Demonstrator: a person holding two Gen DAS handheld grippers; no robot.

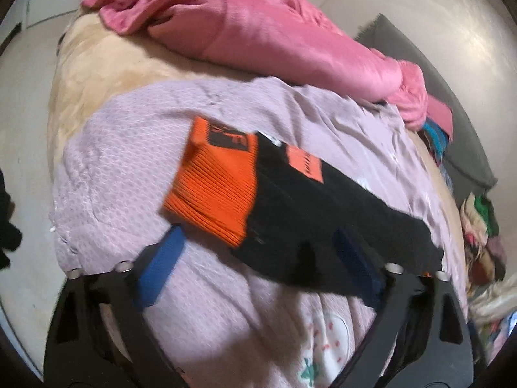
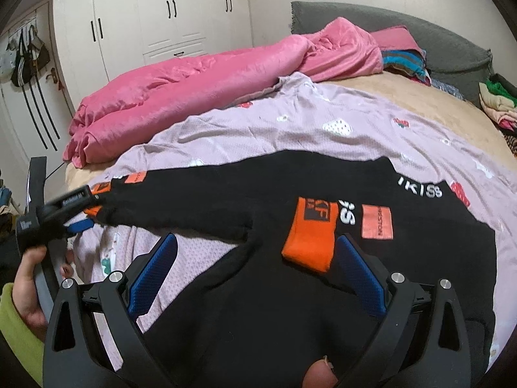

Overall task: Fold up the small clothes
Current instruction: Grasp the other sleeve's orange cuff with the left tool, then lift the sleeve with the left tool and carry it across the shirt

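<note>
L gripper [image 1: 258,252] open over the black sweater's orange cuff [image 1: 213,187]; only R view shows whole sweater [image 2: 290,258], R gripper [image 2: 257,255] open too.

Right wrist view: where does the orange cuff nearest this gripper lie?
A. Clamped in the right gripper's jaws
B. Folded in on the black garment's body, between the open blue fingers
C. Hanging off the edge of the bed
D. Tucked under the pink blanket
B: the orange cuff lies flat on the black garment, framed by the right gripper, whose jaws stand open with no pad pressing on it.
</note>
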